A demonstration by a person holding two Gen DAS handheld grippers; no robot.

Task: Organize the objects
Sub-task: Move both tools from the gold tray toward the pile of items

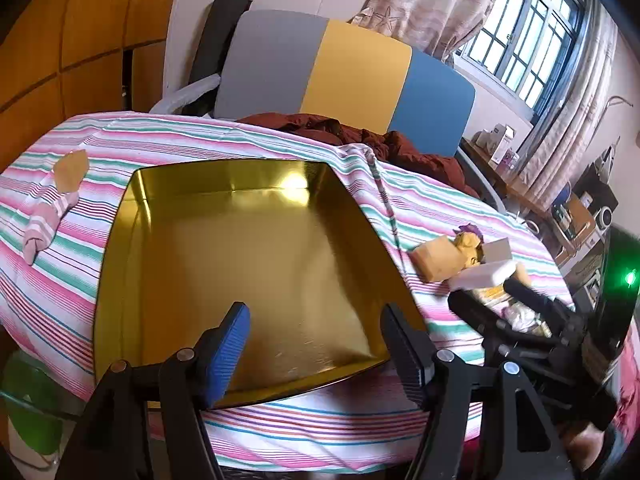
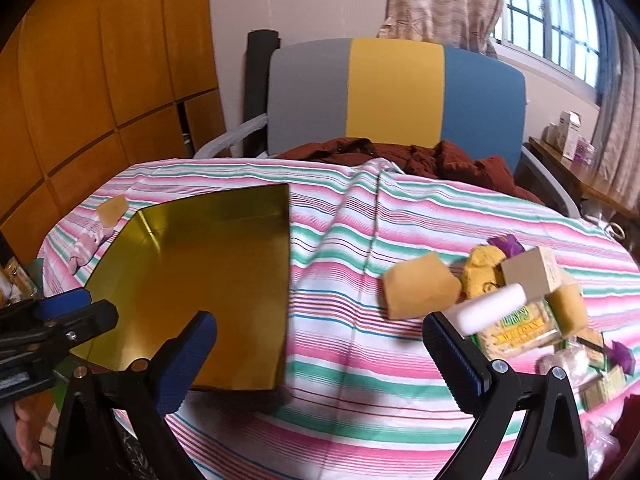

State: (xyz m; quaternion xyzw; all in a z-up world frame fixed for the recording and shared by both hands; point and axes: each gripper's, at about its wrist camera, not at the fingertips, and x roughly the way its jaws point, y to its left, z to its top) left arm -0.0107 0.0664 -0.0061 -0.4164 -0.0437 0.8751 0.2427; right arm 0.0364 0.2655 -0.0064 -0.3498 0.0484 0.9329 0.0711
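The gold tray [image 1: 240, 248] lies empty on the striped cloth [image 1: 360, 416], the left gripper [image 1: 316, 354] over its near edge with jaws apart and nothing between — the right gripper [image 2: 320, 360], spread wide and empty, sits between tray and the pile of packets [image 2: 516, 304].

One gold tray [image 1: 240, 248], one rolled sock [image 1: 46, 220], two tan sponges [image 2: 420, 290].

Ahead of the fingers, a grey, yellow and blue panelled chair back [image 2: 396, 92] stands against a pale wall [image 2: 300, 0]; orange wooden cabinet panels [image 2: 100, 80] to the left, daylight through a barred window [image 1: 528, 36] and patterned beige curtains [image 1: 432, 4] to the right.
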